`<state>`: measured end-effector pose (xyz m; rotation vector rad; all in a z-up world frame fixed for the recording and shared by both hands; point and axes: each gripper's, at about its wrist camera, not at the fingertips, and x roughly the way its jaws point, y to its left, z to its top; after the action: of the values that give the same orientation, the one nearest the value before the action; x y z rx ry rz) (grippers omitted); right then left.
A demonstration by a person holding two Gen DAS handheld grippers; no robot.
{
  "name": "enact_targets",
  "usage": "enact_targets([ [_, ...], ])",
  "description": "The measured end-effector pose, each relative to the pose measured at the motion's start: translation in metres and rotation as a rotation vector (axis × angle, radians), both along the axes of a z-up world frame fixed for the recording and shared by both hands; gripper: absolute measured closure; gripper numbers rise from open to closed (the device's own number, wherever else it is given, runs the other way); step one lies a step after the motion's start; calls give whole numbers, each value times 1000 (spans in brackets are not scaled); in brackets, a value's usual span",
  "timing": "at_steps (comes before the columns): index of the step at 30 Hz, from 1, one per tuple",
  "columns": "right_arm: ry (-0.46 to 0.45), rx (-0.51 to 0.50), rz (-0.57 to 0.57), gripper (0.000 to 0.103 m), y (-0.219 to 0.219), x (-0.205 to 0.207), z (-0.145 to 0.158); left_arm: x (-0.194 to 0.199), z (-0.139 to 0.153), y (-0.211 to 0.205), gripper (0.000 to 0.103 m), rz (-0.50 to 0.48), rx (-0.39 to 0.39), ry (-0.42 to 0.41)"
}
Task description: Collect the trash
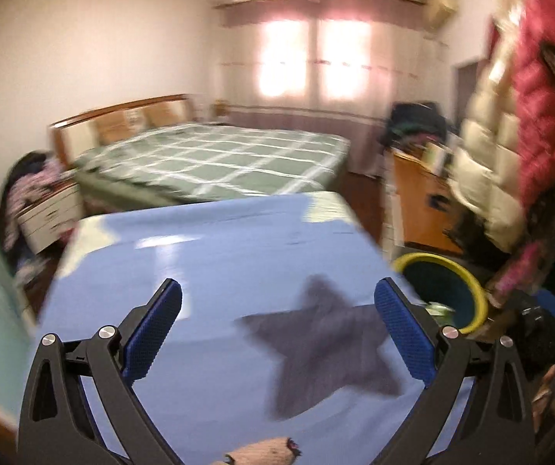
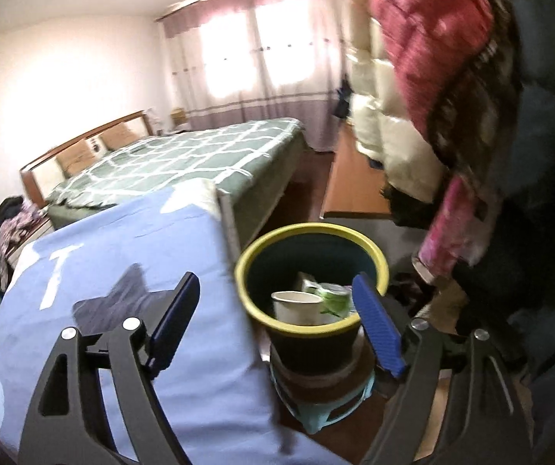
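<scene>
A bin with a yellow rim and dark inside stands on a light-blue stool beside the table's right edge. In it lie a white paper cup and a green-and-white packet. My right gripper hangs open just above and in front of the bin, nothing between its blue pads. My left gripper stands wide open and empty over the blue-clothed table, where a dark star shape is printed. The bin's rim shows at the right. A tan object is cut off at the bottom edge.
A bed with a green checked cover lies beyond the table. Red and cream padded coats hang at the right above the bin. A wooden cabinet stands behind it. A white nightstand with clothes is at the left.
</scene>
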<state>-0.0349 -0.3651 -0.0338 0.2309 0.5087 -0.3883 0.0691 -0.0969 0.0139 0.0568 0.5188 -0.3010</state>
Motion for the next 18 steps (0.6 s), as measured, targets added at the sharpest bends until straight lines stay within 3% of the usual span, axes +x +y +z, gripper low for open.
enact_targets([
  [2,-3,-15,26,23,10,-3,5,-16,2,42,5,87,-16,-15],
  [8,-9,-44,74,20,27,-15,14,-55,0,116,5,224,-64,-30],
  [14,-25,-50,99,15,35,-21,20,-69,-16,144,5,265,-82,11],
  [18,-20,-49,106,15,39,-19,19,-64,-23,138,5,259,-89,35],
])
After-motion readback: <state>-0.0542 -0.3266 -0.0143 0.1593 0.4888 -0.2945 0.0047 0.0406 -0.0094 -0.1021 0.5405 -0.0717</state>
